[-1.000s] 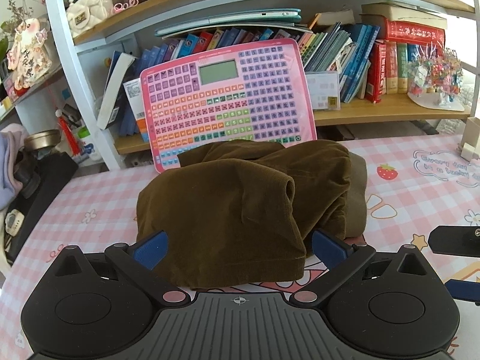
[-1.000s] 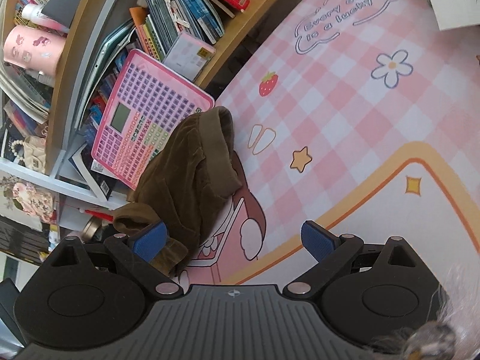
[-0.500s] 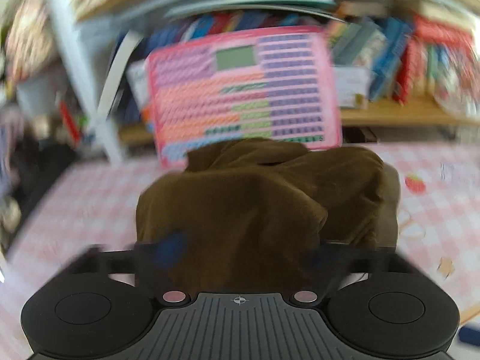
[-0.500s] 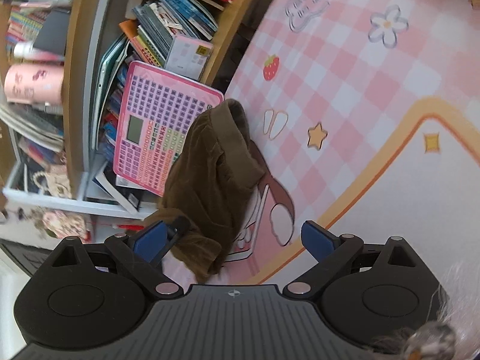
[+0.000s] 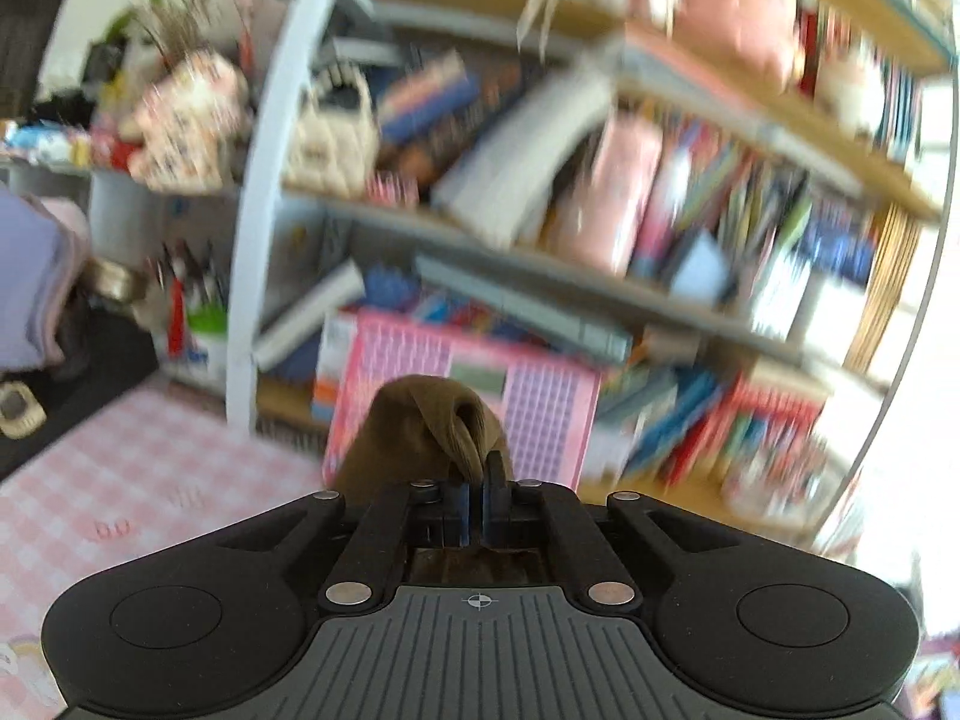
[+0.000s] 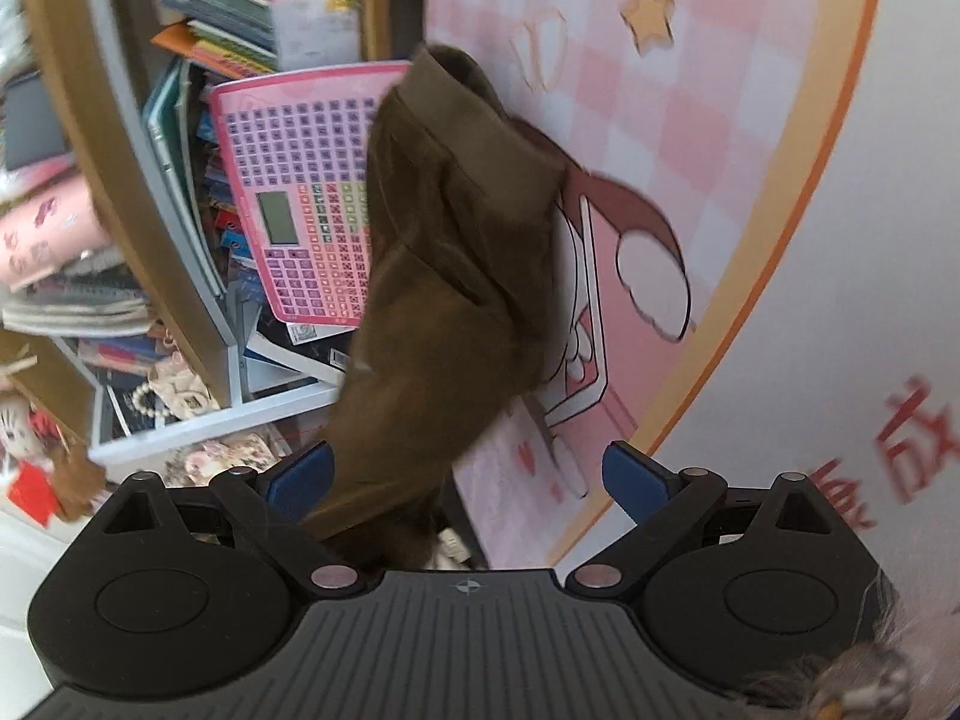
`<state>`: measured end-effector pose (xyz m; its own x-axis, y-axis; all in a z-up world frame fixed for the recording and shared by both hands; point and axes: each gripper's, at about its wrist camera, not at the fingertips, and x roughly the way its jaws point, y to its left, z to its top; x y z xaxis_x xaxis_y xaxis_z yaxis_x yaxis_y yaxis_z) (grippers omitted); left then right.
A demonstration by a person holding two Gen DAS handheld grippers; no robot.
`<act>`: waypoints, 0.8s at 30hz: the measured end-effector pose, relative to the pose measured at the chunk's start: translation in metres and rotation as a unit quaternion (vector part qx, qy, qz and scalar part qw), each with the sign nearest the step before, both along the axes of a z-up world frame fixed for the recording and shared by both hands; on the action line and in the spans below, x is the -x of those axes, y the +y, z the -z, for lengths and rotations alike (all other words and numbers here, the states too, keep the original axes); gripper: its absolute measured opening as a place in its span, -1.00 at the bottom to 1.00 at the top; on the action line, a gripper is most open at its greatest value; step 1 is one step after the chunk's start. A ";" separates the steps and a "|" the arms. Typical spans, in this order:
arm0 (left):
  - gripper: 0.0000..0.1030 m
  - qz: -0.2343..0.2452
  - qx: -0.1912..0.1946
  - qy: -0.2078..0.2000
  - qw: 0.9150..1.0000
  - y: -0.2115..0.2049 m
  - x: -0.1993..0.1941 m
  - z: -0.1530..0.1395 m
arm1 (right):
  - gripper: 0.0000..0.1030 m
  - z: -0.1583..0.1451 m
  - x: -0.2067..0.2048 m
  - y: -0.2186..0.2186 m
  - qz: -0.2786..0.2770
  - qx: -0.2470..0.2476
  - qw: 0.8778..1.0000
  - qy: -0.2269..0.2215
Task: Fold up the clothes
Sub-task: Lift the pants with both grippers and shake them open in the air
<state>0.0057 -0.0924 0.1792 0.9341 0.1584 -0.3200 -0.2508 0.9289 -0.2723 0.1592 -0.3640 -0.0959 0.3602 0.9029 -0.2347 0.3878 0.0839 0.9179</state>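
Left wrist view: the left gripper [image 5: 478, 495] has its jaws together, clamped on a fold of the brown garment [image 5: 429, 438].
Left blue pads [image 5: 459, 507]: pressed nearly flat against each other, with a ridge of cloth rising out between them.
Garment at the left jaws: bunched into a hump just ahead of the fingers, lifted clear of the surface [image 5: 132, 480] and hiding part of the pink keypad toy [image 5: 540, 414].
Left view background: heavily blurred; a bookshelf [image 5: 600, 228] full of books fills the frame, tilted, with a white upright [image 5: 258, 228] on its left.
Right wrist view: the right gripper [image 6: 465, 474] has its jaws wide apart, gripping nothing.
Right blue pads [image 6: 633, 471]: the left pad sits just beside the hanging cloth, touching it or nearly so; the right pad stands well apart from it over the surface.
Garment in the right view [image 6: 456, 276]: a long brown drape of corduroy-like cloth, its near end passing between the open fingers close to the left one, its far end with a seamed band lying on the surface.
Surface in the right view [image 6: 750, 138]: a pink checked mat with a star, a cartoon figure and an orange curved border, white beyond it with red characters.
Keypad toy in the right view [image 6: 306, 204]: leaning against the shelf behind the garment, partly covered by it.
Shelf in the right view [image 6: 78, 120]: crowded with books and small items.
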 end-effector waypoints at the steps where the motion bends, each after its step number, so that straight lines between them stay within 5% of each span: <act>1: -0.97 -0.003 -0.002 -0.012 1.000 0.001 0.007 -0.008 | 0.88 0.003 -0.001 0.004 0.002 -0.010 1.000 0.008; 9: -0.97 -0.034 -0.005 -0.040 0.999 0.011 0.046 -0.033 | 0.66 0.027 -0.018 0.020 0.086 -0.075 0.992 0.047; 15: -0.97 -0.078 0.043 -0.049 0.995 0.036 0.065 -0.036 | 0.64 0.032 -0.027 0.037 0.079 -0.091 0.991 0.065; 23: -0.97 -0.085 0.035 -0.049 0.995 0.038 0.062 -0.042 | 0.58 0.040 -0.006 0.048 0.063 -0.087 0.991 0.079; 24: -0.97 -0.088 0.035 -0.048 0.994 0.040 0.062 -0.042 | 0.32 0.040 -0.005 0.047 0.067 -0.082 0.991 0.080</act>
